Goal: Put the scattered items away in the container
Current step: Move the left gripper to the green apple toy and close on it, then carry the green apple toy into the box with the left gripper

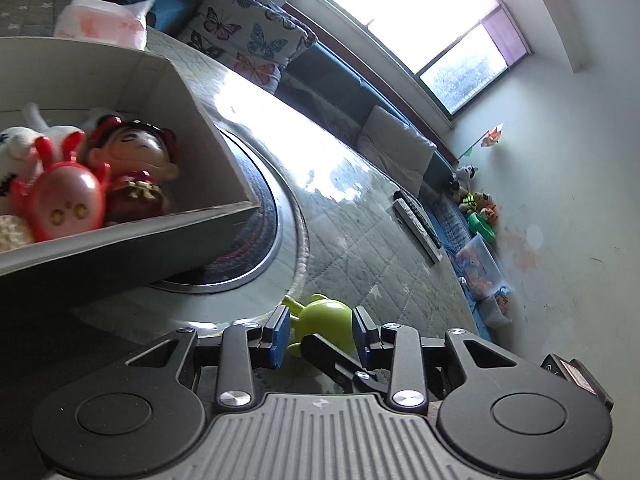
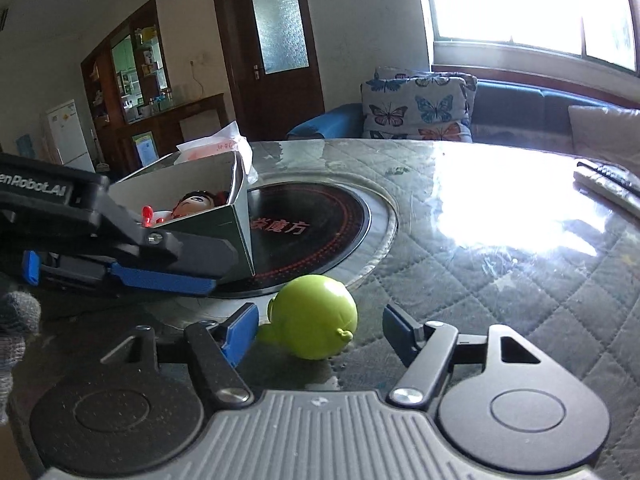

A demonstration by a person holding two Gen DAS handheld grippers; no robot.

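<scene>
A green round toy figure point(image 2: 312, 320) lies on its side on the table near the hob's edge. My right gripper point(image 2: 320, 322) is open around it: the left pad point(image 2: 240, 332) is at the toy's arm and the right pad point(image 2: 400, 332) stands clear of it. My left gripper point(image 2: 212, 272) reaches in from the left, its tips just short of the toy. In the left wrist view the toy point(image 1: 324, 314) shows beyond the open left gripper point(image 1: 320, 326). The grey box point(image 1: 224, 216) holds a red crab toy point(image 1: 68, 200), a doll point(image 1: 136, 152) and white plush.
The box point(image 2: 236, 228) stands partly on a round black hob point(image 2: 316, 220) set into the glass-topped quilted table point(image 2: 500, 272). A pink-white packet point(image 1: 100, 24) lies behind the box and a remote control point(image 1: 418, 224) near the far edge. A gloved hand point(image 2: 16, 320) is at the left.
</scene>
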